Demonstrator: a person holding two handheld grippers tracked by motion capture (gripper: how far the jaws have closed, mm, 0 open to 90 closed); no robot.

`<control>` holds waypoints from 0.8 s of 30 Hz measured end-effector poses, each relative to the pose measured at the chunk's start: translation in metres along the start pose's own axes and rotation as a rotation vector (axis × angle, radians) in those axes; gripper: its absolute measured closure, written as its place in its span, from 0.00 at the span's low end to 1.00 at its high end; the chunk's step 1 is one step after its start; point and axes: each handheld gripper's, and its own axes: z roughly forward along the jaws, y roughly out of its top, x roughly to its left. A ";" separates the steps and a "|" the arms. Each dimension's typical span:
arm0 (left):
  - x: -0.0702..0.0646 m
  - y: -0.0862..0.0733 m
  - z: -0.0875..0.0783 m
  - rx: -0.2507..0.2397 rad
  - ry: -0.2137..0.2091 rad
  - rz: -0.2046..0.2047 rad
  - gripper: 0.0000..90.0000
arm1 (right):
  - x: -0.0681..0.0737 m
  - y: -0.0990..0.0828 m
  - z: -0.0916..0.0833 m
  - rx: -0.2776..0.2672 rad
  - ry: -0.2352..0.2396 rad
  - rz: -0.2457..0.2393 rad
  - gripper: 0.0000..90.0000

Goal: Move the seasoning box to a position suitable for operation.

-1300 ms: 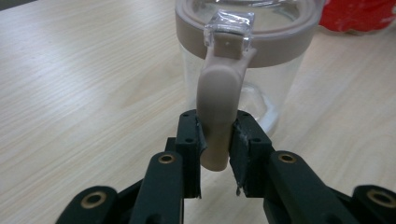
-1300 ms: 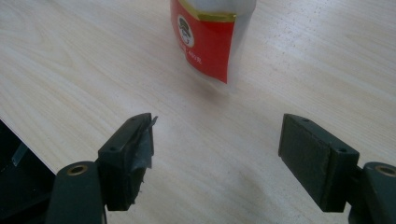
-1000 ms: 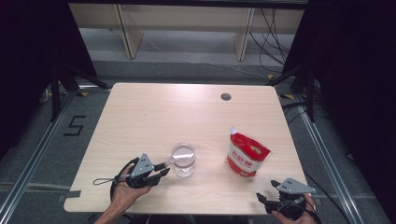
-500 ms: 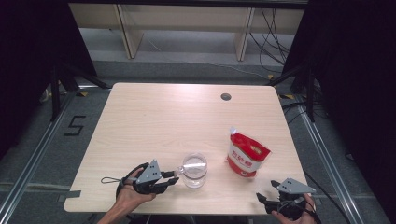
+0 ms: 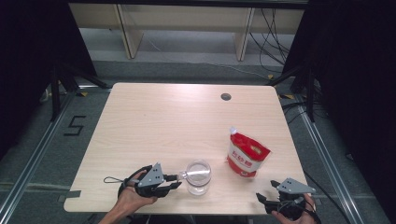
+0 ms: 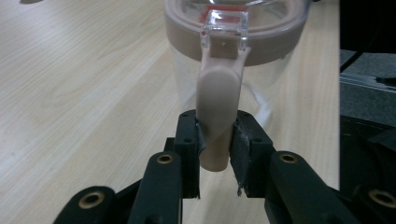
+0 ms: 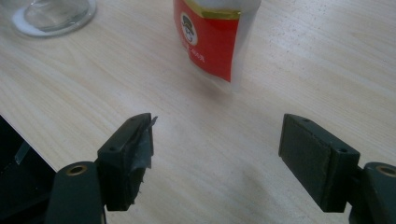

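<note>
A clear glass jar (image 5: 198,177) with a beige rim stands near the front edge of the wooden table (image 5: 177,121), a little left of the middle, and nothing can be made out inside it; its walls look see-through down to the tabletop. To its right, well apart from it, a red and white pouch (image 5: 246,154) with a spout at its top corner stands upright; its contents cannot be told from outside. The left gripper (image 5: 176,181) lies low over the table beside the jar, and its jaws are clamped on a beige tab (image 6: 215,122) that hangs down from the jar's rim. The left gripper view gives what the high view cannot: the two black pads (image 6: 190,140) press the tab from both sides, a clear plastic latch (image 6: 225,29) sits where the tab meets the rim, and some red shows through the glass at the top. The right gripper (image 5: 264,201) sits at the table's front right corner, near the pouch but not touching it, with its jaws wide apart and nothing between them. The right gripper view shows bare wood between the pads (image 7: 317,161), the pouch's red label with a small round emblem (image 7: 209,37) ahead, and the jar's base (image 7: 55,15) at the upper left. The high view adds a dark round hole (image 5: 226,97) toward the table's far edge.
</note>
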 end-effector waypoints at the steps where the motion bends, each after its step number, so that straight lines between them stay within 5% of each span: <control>1: 0.000 0.000 0.000 0.000 0.000 0.000 0.81 | 0.000 0.000 0.000 0.000 0.000 0.000 0.30; 7: 0.001 0.001 -0.002 0.005 0.019 -0.020 0.81 | -0.001 0.000 0.000 -0.001 0.003 0.010 0.30; 9: 0.001 0.002 -0.003 0.003 0.014 -0.042 0.73 | 0.001 0.000 0.000 0.003 0.002 0.025 0.30; 10: 0.000 0.004 -0.006 0.004 0.020 -0.066 0.60 | 0.000 0.000 0.000 0.004 0.004 0.023 0.30; 13: -0.001 0.007 -0.010 0.001 0.025 -0.069 0.50 | -0.001 -0.001 0.001 0.006 0.013 0.043 0.30; 16: -0.003 0.012 -0.016 -0.014 0.048 -0.091 0.44 | -0.004 -0.001 0.002 -0.005 0.006 0.018 0.30; 24: -0.008 0.020 -0.028 -0.055 0.058 -0.130 0.38 | 0.000 0.000 0.002 0.022 0.024 0.049 0.30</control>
